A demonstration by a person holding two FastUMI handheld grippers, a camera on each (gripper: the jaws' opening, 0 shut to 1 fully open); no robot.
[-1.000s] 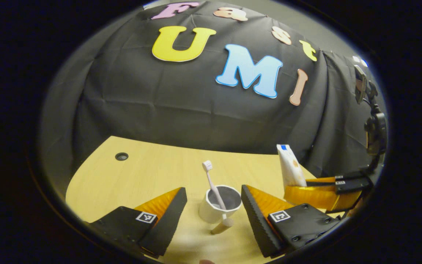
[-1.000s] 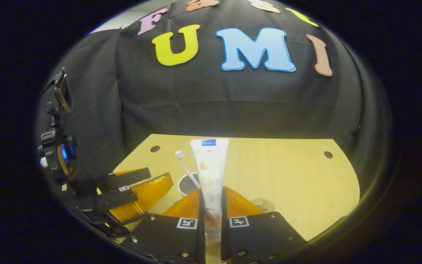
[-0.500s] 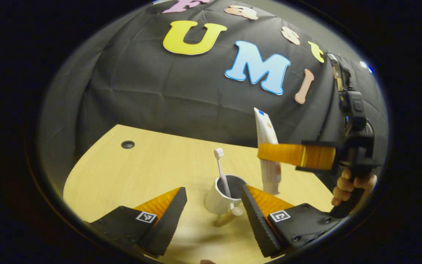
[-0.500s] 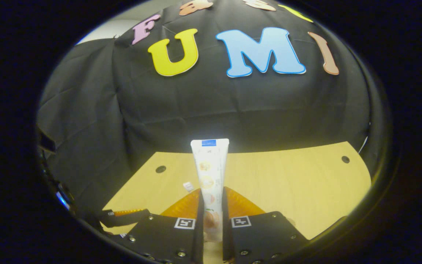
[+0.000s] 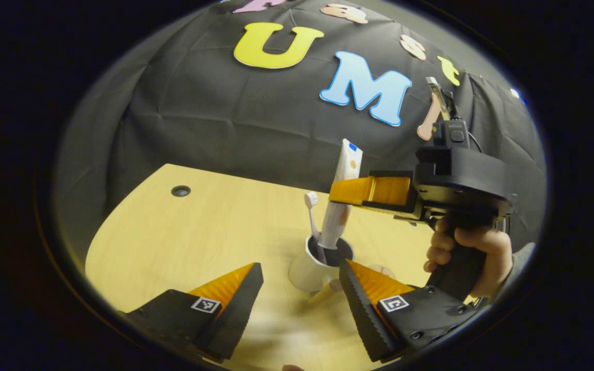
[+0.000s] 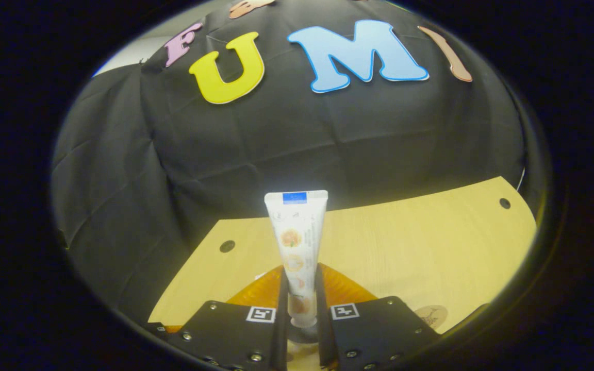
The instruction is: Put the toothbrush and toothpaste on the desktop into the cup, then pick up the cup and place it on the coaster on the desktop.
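Note:
A white cup [image 5: 307, 268] stands on the wooden desk [image 5: 183, 242], and a pink toothbrush [image 5: 312, 214] leans upright in it. My right gripper [image 5: 346, 191] is shut on a white toothpaste tube [image 5: 342, 193] and holds it upright over the cup, the tube's lower end at the cup's mouth. In the right gripper view the toothpaste tube [image 6: 298, 242] rises between the fingers of my right gripper [image 6: 299, 293]. My left gripper [image 5: 299, 281] is open just in front of the cup, one finger on either side. A round coaster [image 6: 431, 315] lies at the desk's near right.
A person's hand [image 5: 469, 257] grips the right gripper's handle. Cable holes [image 5: 180, 191] [image 6: 227, 246] [image 6: 505, 203] sit in the desk near its far edge, where the black cloth wall begins.
The right gripper has carried the toothpaste leftward and over the cup, its lower end now at the cup's mouth. The left gripper has stayed open in front of the cup.

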